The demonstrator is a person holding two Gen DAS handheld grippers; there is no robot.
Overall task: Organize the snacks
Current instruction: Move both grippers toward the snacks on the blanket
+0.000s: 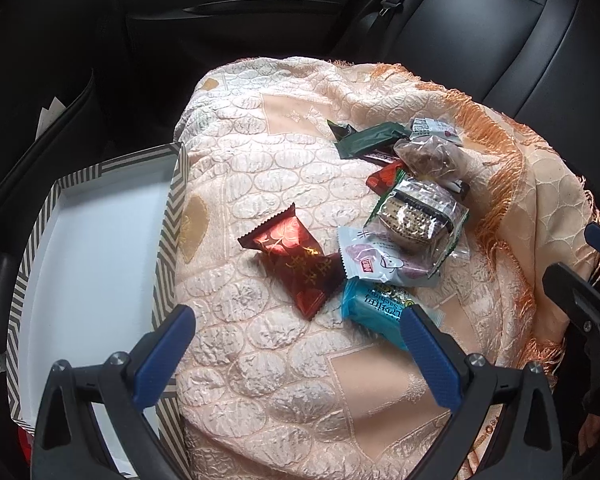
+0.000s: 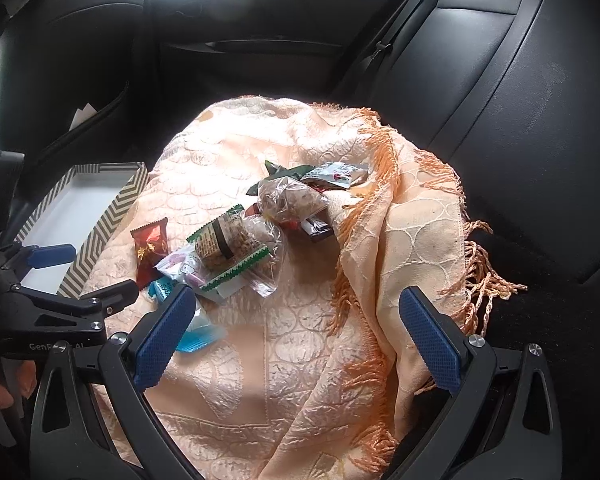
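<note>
Left gripper [image 1: 296, 356]: its two blue fingers are spread wide. It holds nothing. Its right finger tip looks to be over the near edge of the blue packet; I cannot tell if it touches.
Right gripper [image 2: 296, 336]: its jaws are wide open too, and empty. Its left finger tip sits in front of the blue packet in the right wrist view.
Blue packet [image 1: 374, 312]: it lies on the cloth, nearest of all the snacks, just beside the left gripper's right finger.
Red packet [image 1: 296, 260]: it lies flat on the cloth, a bit farther than the left gripper's jaws and between them. Its right corner touches the white packet.
White packet [image 1: 374, 260]: it has purple on it. It lies to the right of the red packet and partly under the clear packet.
Clear packet [image 1: 418, 216]: it has green zigzag edges and a brown snack inside.
Far pile [image 1: 404, 140]: a dark green packet, a clear bag with brown bits and a few more small snacks lie heaped together, farther away on the right.
Box [image 1: 168, 216]: it has striped walls and a white inside. It stands on the left, touching the cloth's edge.
Cloth [image 1: 292, 392]: a peach cloth with orange fringe, spread over a black car seat [image 2: 500, 80].
</note>
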